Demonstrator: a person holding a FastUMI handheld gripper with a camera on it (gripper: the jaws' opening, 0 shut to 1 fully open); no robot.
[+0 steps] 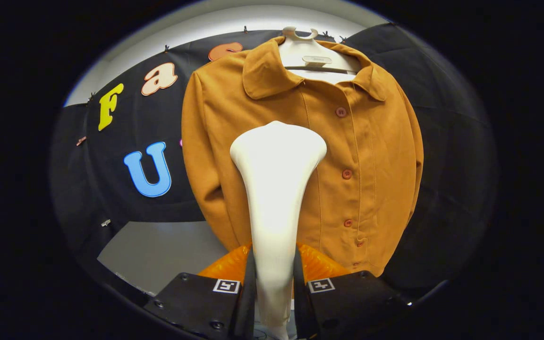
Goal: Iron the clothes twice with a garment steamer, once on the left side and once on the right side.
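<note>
A mustard-brown buttoned jacket (361, 156) hangs on a white hanger (314, 59) against the black booth wall, its front facing me. My gripper (274, 271) is shut on the handle of a white garment steamer (276, 184), both fingers pressing its narrow neck. The steamer's wide head rises beyond the fingers and stands before the jacket's left half, at about mid-chest height, left of the button row (346, 174). Whether the head touches the cloth I cannot tell.
A grey floor or table surface (158, 255) lies below the jacket's left sleeve. The black cloth wall (446, 156) surrounds the jacket on both sides. A white ceiling strip (196, 33) runs above.
</note>
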